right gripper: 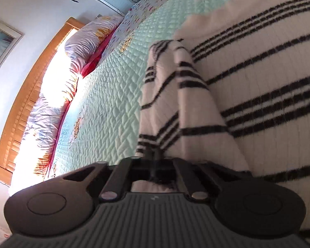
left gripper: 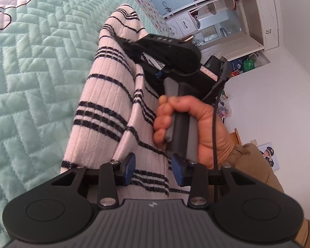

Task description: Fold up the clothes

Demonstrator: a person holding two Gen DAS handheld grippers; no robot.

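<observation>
Garment: a white ribbed sweater with black stripes (left gripper: 105, 95) lies on the mint quilted bedspread (left gripper: 35, 66), one fold raised off the bed.
Right hand-held gripper (right gripper: 155, 161): it is clamped tight on a bunched ridge of the knit, with a pinch of fabric running straight into its closed jaws.
Left hand-held gripper (left gripper: 153, 168): it is part-way apart, its blue pads (left gripper: 128, 168) standing either side of the striped cloth; I cannot tell whether they press on it.
Right hand (left gripper: 181, 124): seen from the left wrist view, it is wrapped round the grey handle and tilted down toward the sweater, tan sleeve (left gripper: 256, 165) behind.
Doing it well: I'd judge the left needs a firm bite on its edge before any lift, so both corners travel together.
Watch for: the ribbed knit stretches, so keep the tension even and lay the fold along the stripes.
Far side: pillows (right gripper: 72, 66) and a wooden headboard (right gripper: 31, 86) are well apart from the work.
</observation>
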